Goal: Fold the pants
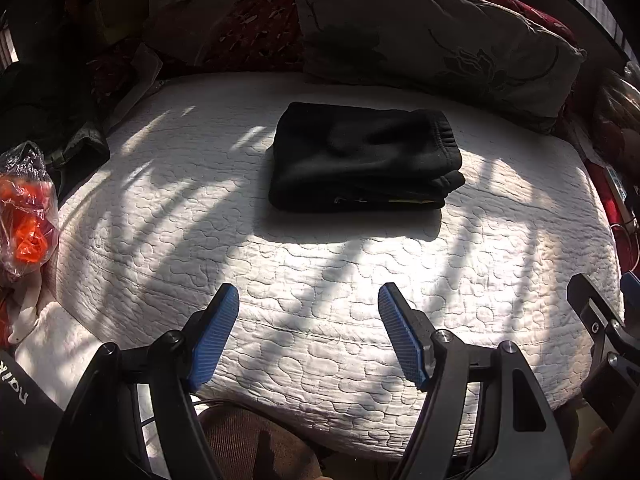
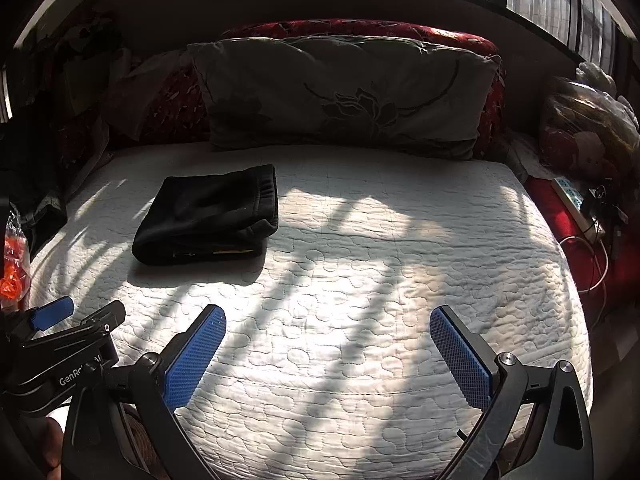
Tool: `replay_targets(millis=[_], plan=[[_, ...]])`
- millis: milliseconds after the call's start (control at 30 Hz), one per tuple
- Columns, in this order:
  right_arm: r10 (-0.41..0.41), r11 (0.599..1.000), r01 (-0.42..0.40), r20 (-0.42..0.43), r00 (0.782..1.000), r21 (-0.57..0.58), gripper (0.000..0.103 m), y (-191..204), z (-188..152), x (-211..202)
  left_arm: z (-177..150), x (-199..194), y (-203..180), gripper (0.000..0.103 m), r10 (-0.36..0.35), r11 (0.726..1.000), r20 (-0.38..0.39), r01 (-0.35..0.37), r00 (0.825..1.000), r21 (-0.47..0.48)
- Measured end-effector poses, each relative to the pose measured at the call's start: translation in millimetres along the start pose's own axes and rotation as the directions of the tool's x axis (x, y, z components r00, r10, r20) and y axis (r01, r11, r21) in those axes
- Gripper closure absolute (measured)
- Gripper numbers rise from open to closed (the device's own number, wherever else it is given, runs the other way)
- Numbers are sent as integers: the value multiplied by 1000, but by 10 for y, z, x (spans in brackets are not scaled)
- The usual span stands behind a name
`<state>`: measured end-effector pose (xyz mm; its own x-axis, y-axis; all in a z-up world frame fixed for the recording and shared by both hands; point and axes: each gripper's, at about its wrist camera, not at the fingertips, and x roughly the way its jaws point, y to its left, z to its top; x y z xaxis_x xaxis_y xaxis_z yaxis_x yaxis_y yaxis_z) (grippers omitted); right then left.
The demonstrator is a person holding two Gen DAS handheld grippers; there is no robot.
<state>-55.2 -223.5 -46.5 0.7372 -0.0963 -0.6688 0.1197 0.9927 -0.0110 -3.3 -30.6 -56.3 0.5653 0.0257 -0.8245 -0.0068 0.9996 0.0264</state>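
Black pants (image 1: 364, 160), folded into a compact bundle, lie on a white quilted bed (image 1: 320, 300), long axis running left to right. Both the left gripper (image 1: 308, 336) and right gripper (image 2: 328, 356) hover spread and empty near the bed's front edge, the left gripper more directly facing the bundle

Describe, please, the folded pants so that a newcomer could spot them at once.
Start at the white quilted mattress and the grey floral pillow along its far edge. In front of that pillow, toward its left end, lies the folded pants: a compact black bundle, the only dark thing on the white quilting.
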Motion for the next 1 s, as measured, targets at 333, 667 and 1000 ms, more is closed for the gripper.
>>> replay_targets(millis=[333,667,1000], plan=[[-5,1000,6,-38,999,28,0,-87,-43,94,-22,-25,-112,31,-54,997,-14,54,998,60],[2,999,0,-50,999,47,0,-119,-46,120,-32,-39,-147,31,-80,994,-17,81,997,78],[0,998,4,-66,998,62,0,-147,-51,161,57,-96,-138,29,-87,994,30,85,996,72]])
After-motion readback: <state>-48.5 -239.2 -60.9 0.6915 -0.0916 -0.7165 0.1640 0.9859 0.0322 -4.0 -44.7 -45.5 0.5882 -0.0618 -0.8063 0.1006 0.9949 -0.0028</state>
